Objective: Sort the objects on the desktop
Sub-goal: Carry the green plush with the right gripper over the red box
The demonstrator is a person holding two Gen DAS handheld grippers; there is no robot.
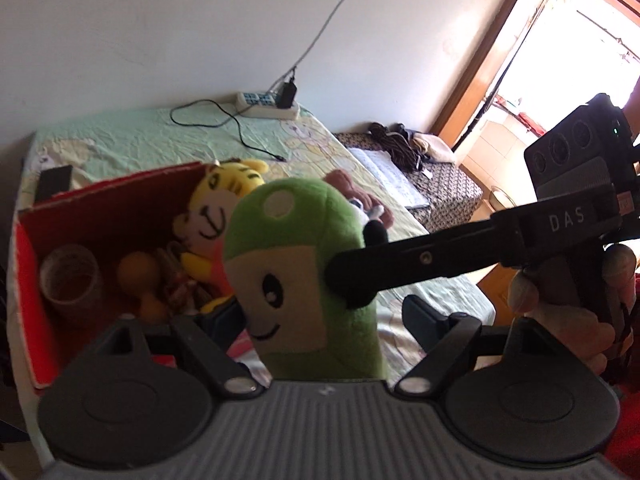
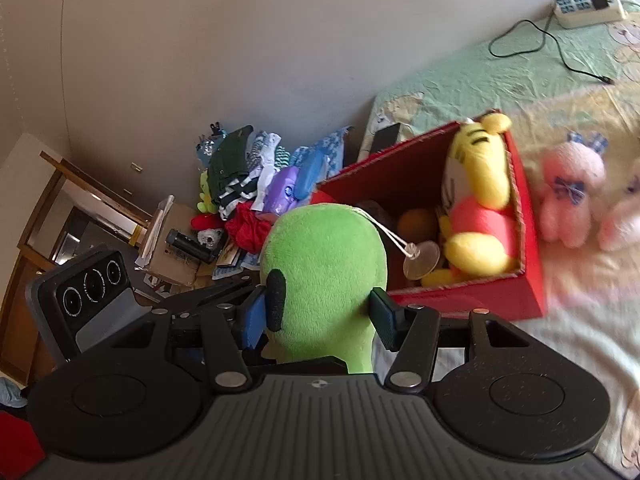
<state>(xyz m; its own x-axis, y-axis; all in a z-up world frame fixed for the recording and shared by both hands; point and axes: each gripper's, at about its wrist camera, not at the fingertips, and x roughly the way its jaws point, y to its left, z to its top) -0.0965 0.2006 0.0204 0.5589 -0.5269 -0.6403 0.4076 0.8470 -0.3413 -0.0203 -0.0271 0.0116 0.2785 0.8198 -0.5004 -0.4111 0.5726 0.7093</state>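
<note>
A green plush toy (image 1: 304, 248) with a smiling face stands between the fingers of my left gripper (image 1: 320, 320), whose jaws are spread, the right pad clear of the plush. My right gripper (image 2: 320, 316) is shut on the green plush toy (image 2: 324, 264); in the left wrist view one of its black fingers (image 1: 400, 268) presses into the plush's side. Just behind stands the red box (image 1: 100, 200), which holds a yellow tiger plush (image 1: 224, 200), a tape roll (image 1: 72, 276) and orange balls (image 1: 138, 272). A suction cup (image 2: 422, 264) dangles on a string from the plush.
Pink plush toys (image 2: 568, 192) lie on the bedsheet right of the red box (image 2: 532, 280). A brown plush (image 1: 352, 196) lies behind the green one. A power strip (image 1: 268, 104) and cable sit by the wall. A clothes pile (image 2: 248, 184) lies on the floor.
</note>
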